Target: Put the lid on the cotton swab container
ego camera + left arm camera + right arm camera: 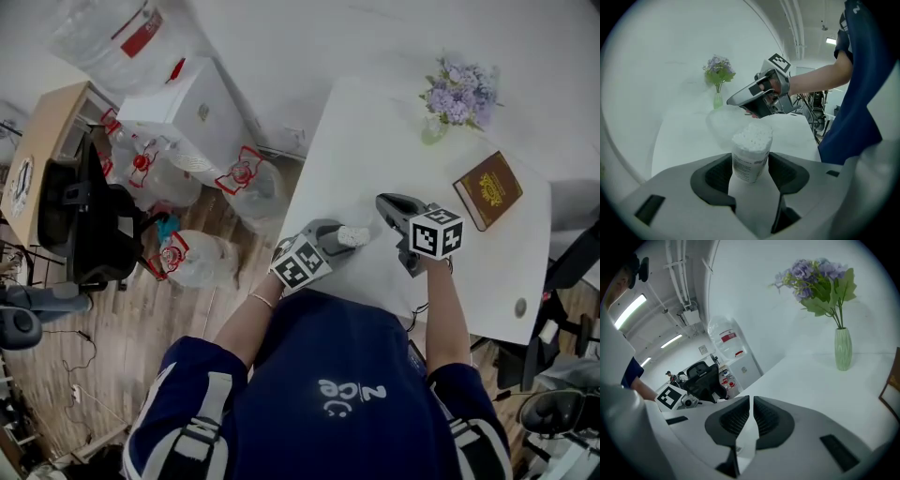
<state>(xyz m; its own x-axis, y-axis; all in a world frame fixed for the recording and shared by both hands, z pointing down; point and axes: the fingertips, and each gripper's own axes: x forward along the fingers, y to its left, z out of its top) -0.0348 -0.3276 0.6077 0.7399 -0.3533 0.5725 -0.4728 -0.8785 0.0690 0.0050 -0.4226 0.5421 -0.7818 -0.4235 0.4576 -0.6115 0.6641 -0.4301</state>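
Cotton swab container point(751, 152) sits between the jaws of the left claw point(750, 165). Both pads press on its sides, so this claw is rather wide but closed on it. The top is uncovered and the white swab heads show. The right claw point(751, 420) has its jaws almost together, with only a thin slit, and it pinches the clear lid point(723, 124), which is seen only faintly. The lid hangs just beside the open top of the container, above the white table point(375, 141); whether they touch I cannot tell.
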